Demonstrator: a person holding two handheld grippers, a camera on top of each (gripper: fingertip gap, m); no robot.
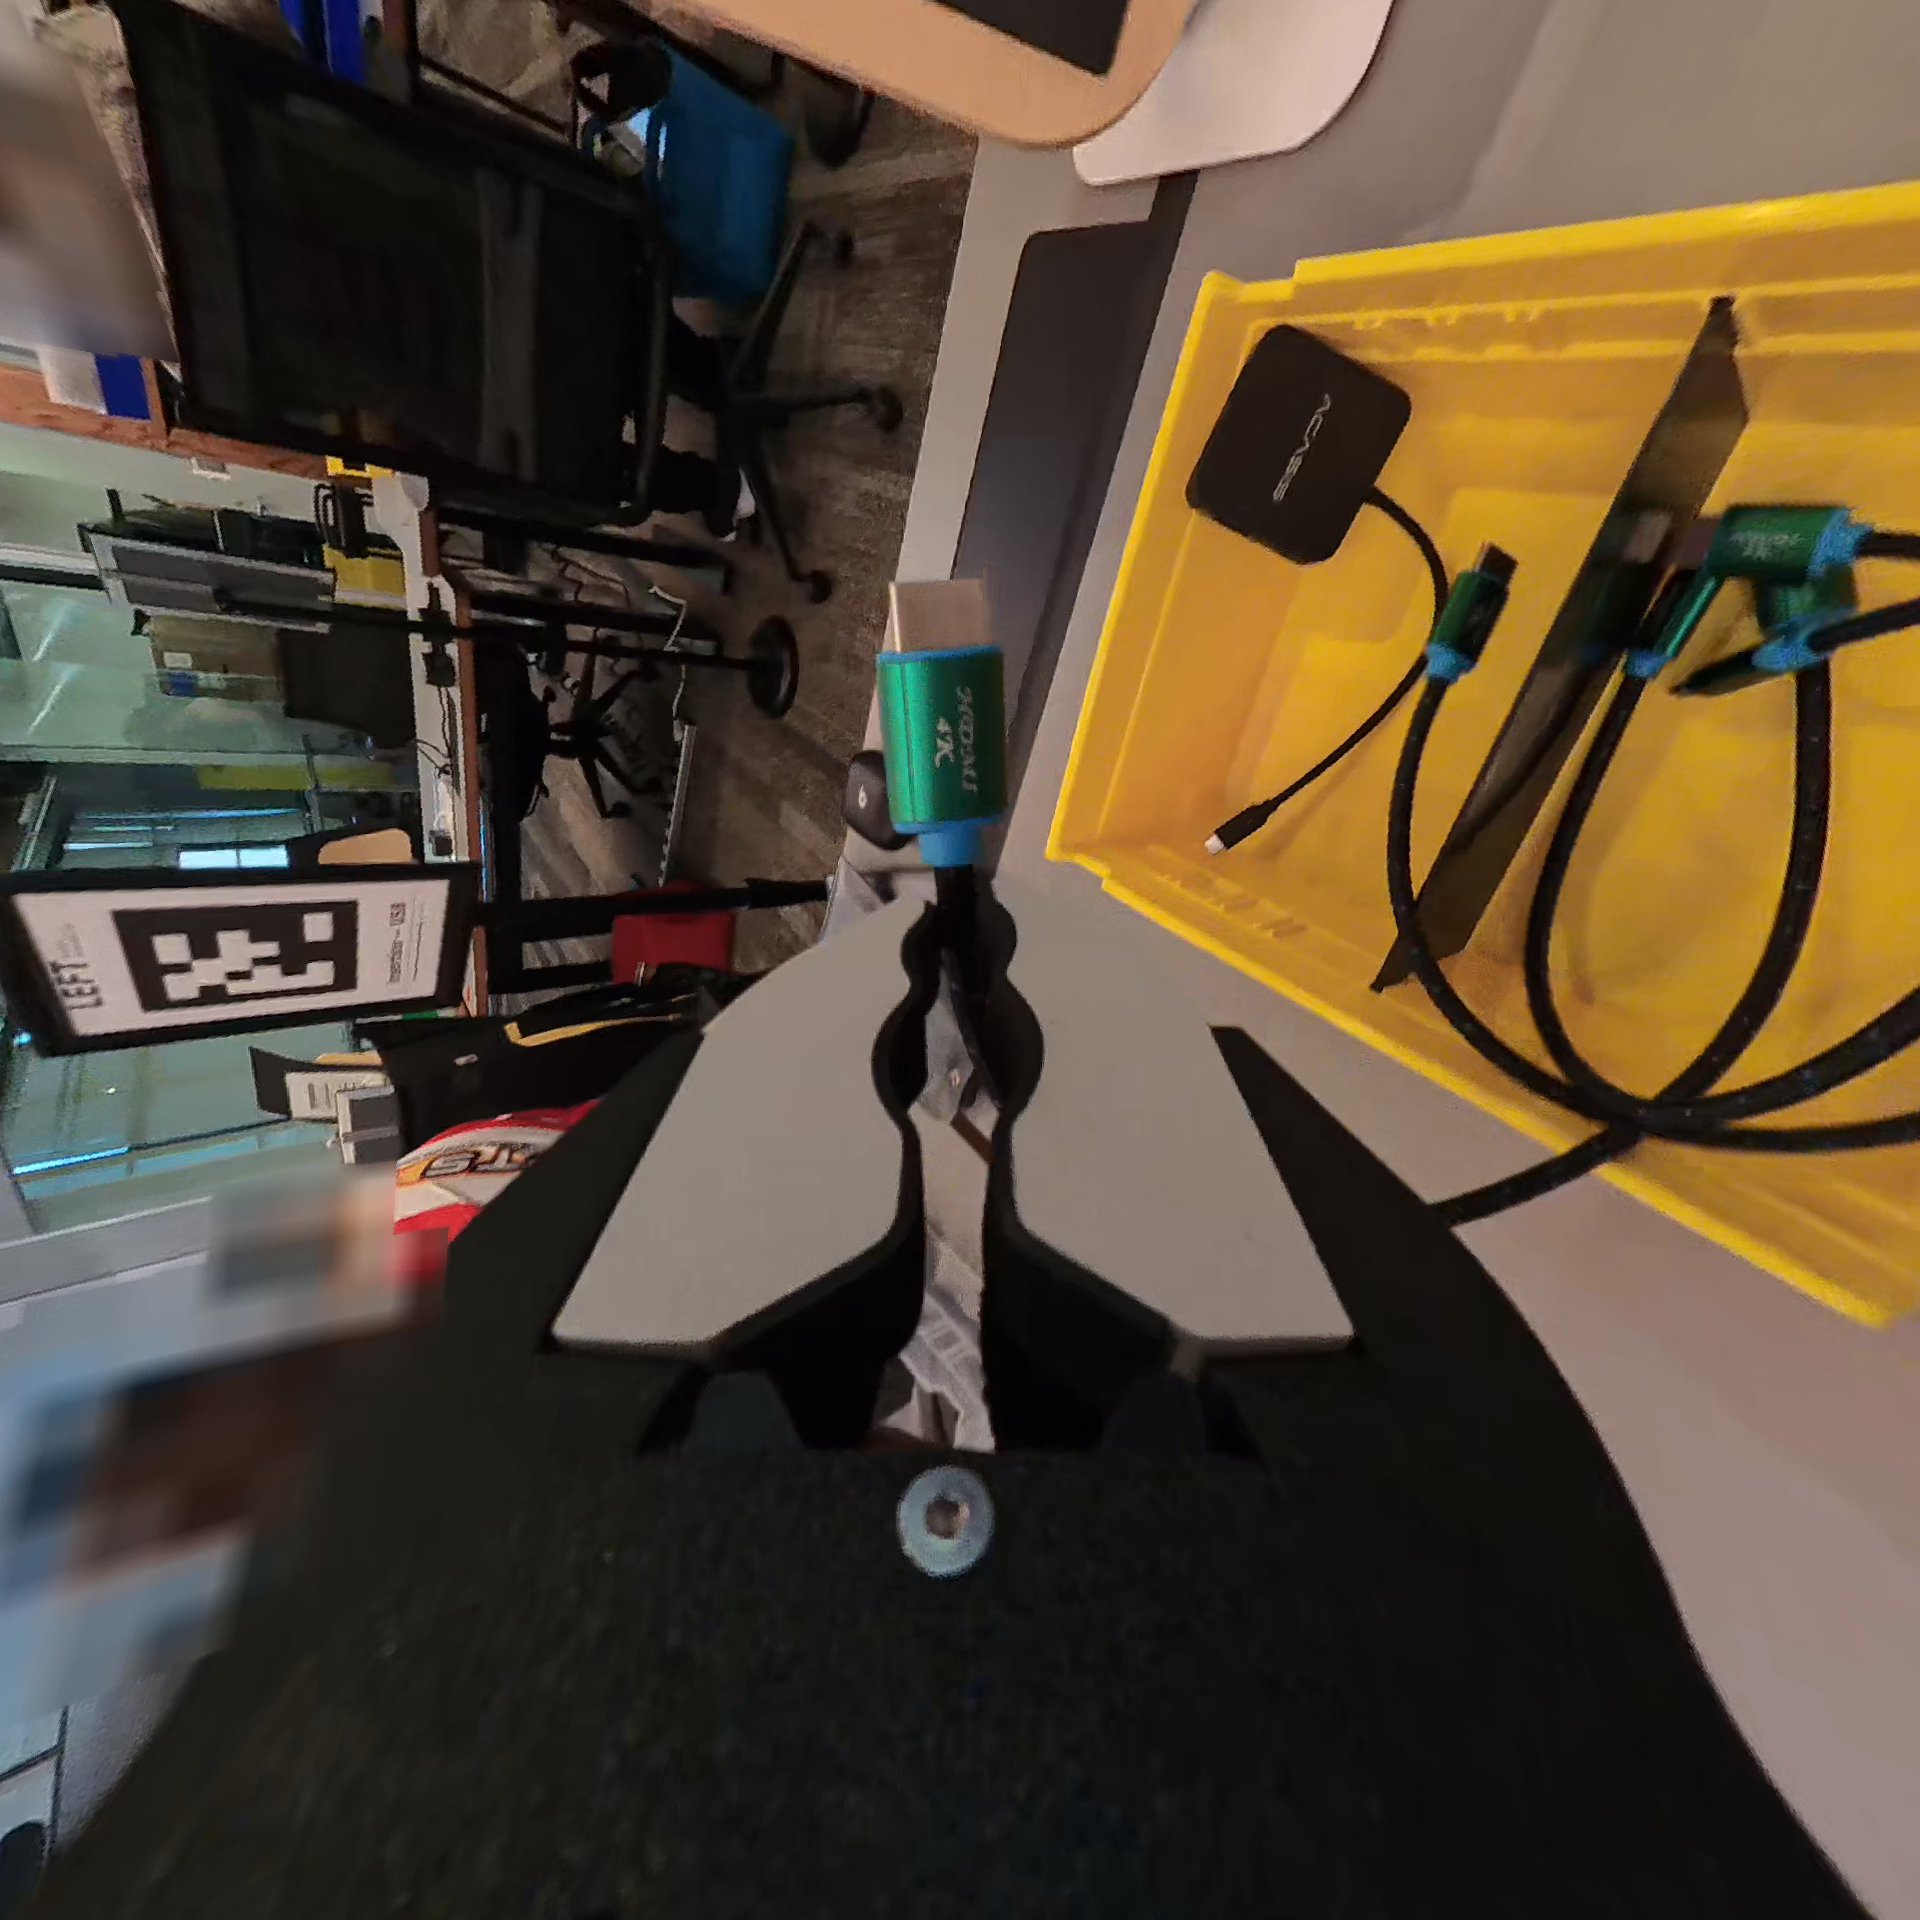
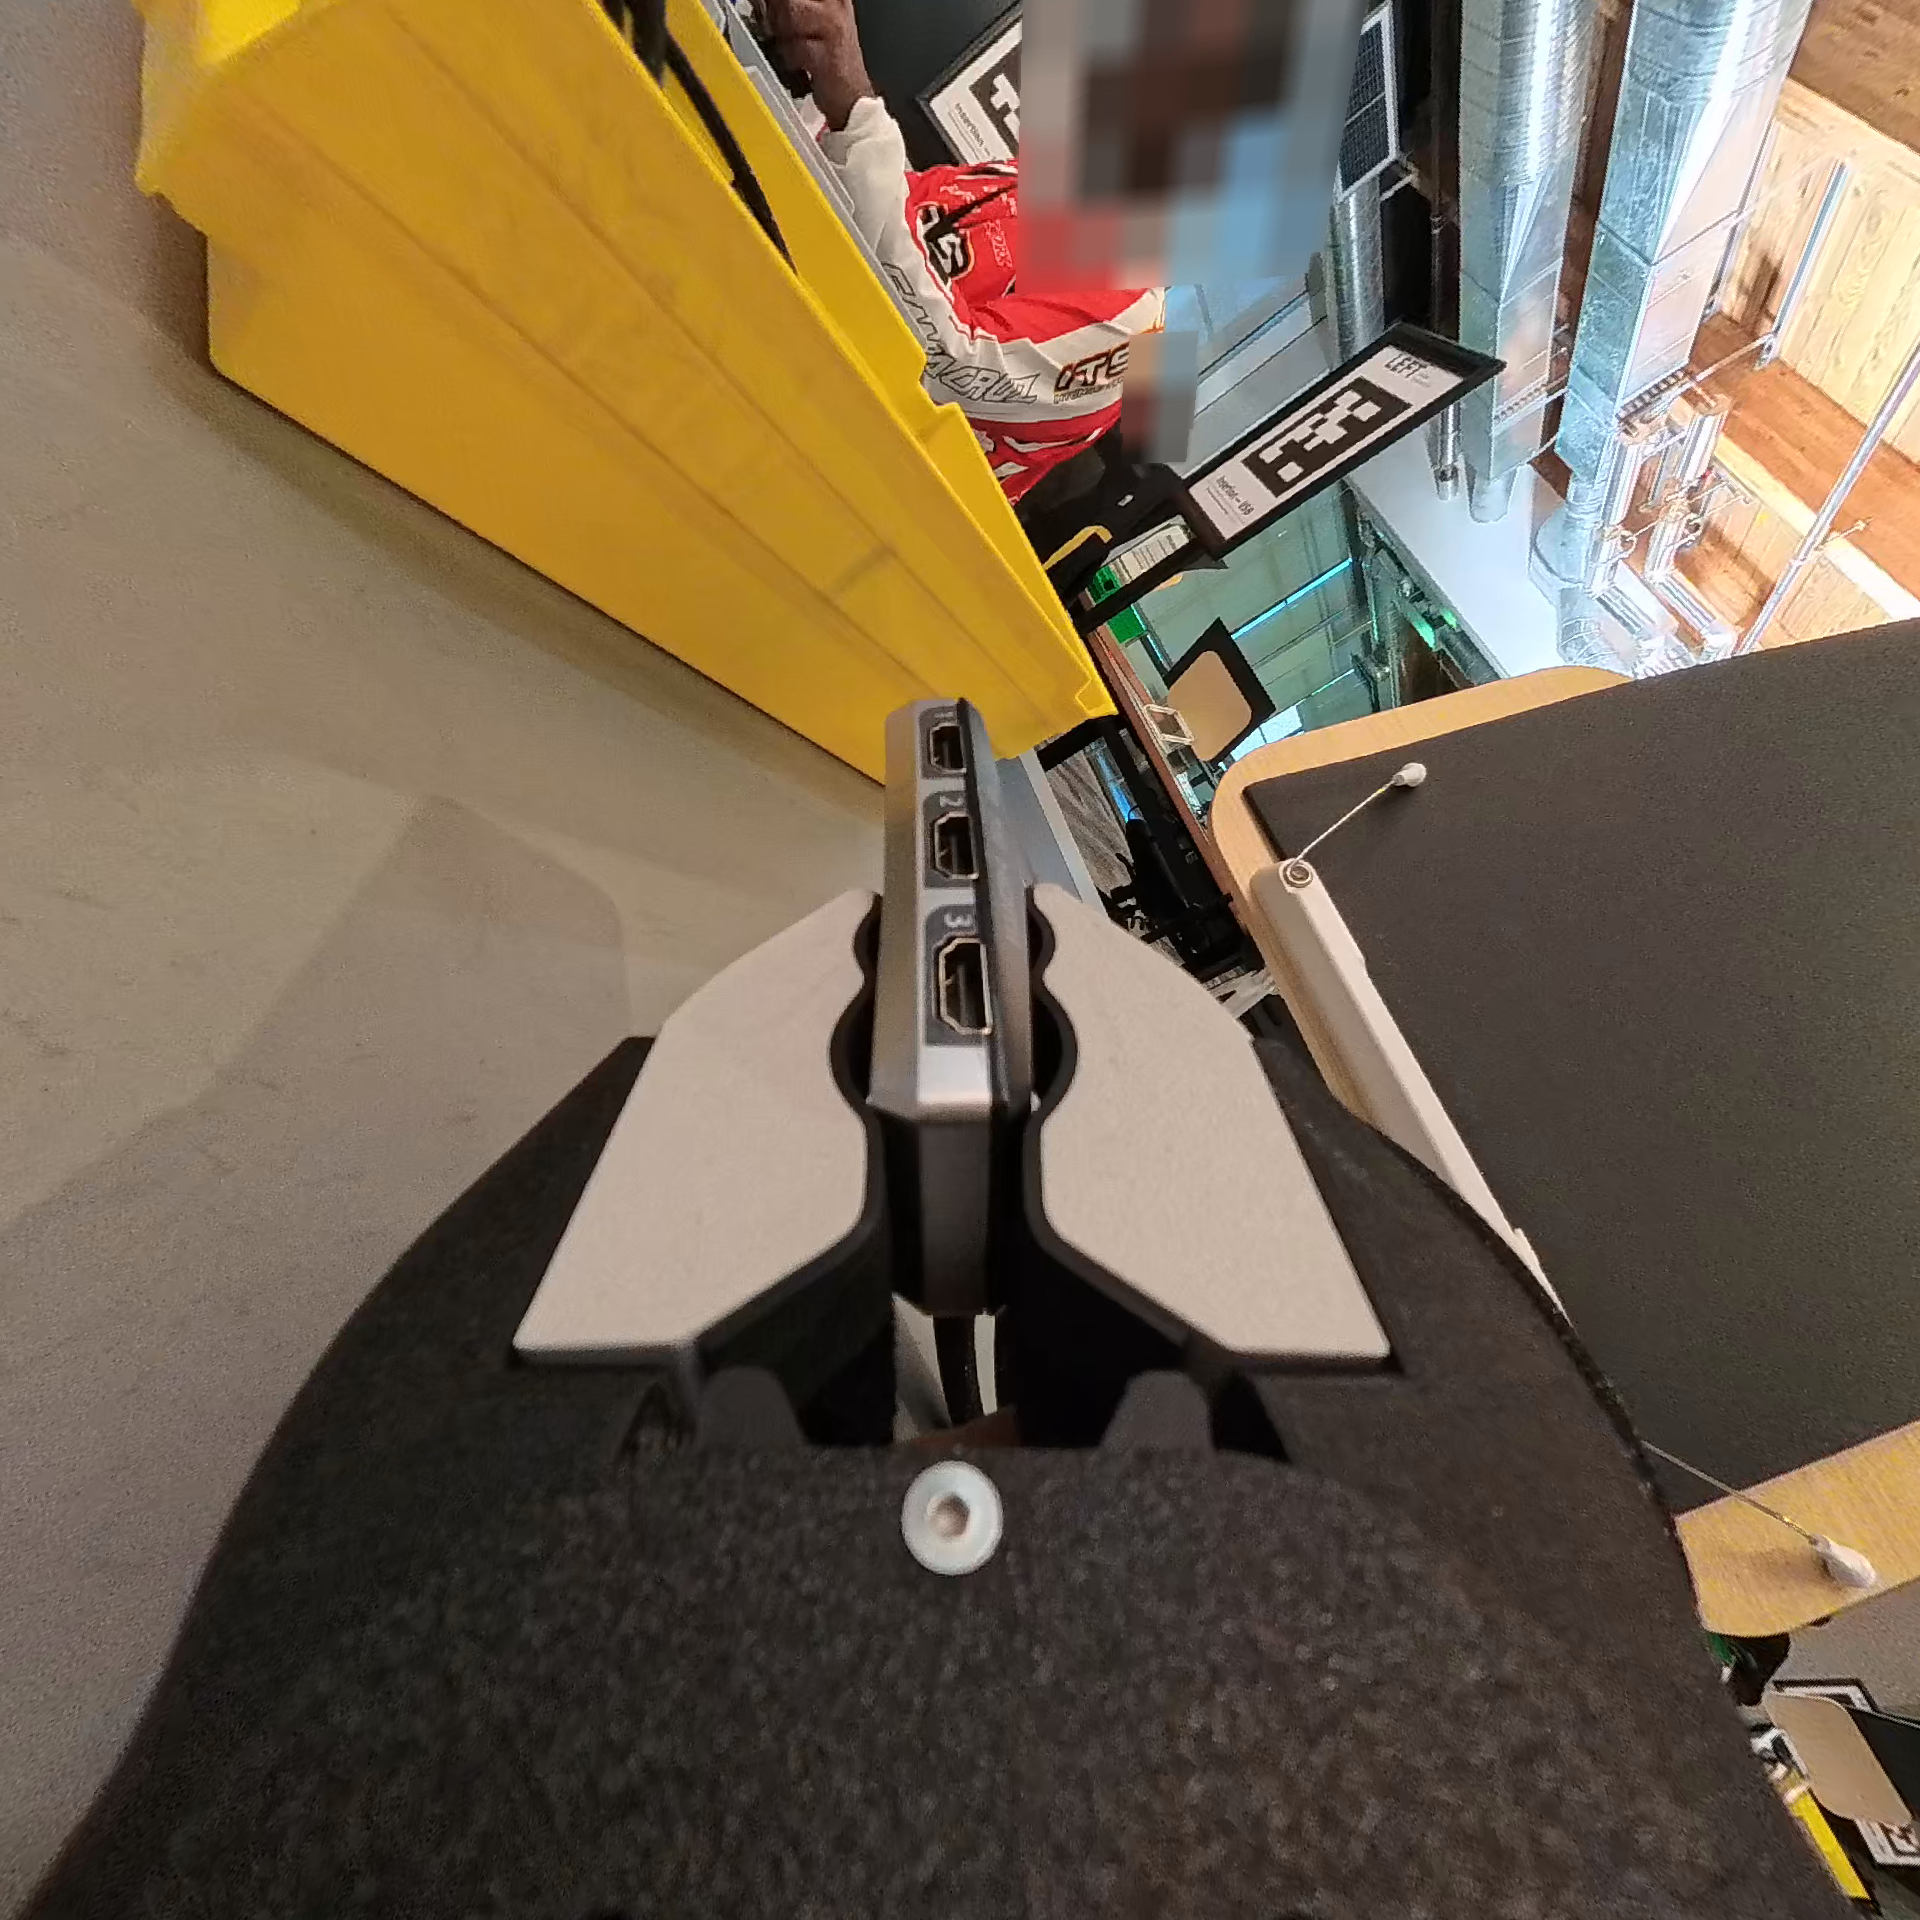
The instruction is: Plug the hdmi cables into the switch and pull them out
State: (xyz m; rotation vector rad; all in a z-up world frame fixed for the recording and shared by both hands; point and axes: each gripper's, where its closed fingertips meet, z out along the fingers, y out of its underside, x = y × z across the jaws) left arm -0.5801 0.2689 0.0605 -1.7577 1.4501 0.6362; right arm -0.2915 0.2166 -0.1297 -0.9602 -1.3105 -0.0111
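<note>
My left gripper (image 1: 951, 935) is shut on the black braided cable just behind a green HDMI plug (image 1: 940, 743). The plug's metal tip points away from me, above the table edge. My right gripper (image 2: 951, 925) is shut on the HDMI switch (image 2: 951, 914), a thin grey and black box. Its row of three ports faces me and all three are empty. Other green HDMI plugs (image 1: 1782, 556) with black cables lie in the yellow bin (image 1: 1143, 644) to the right in the left wrist view. The bin's outer wall (image 2: 582, 416) shows left of the switch.
A black square adapter (image 1: 1299, 442) with a thin cable and a black divider (image 1: 1621, 623) are in the bin. A grey tabletop (image 2: 260, 831) lies under it. A black pad on a wooden board (image 2: 1610, 1039) is at the right. Office chairs (image 1: 416, 291) stand beyond the table. A person in a red and white sleeve (image 2: 997, 343) is behind the bin. Left tips to right tips: about 35 centimetres.
</note>
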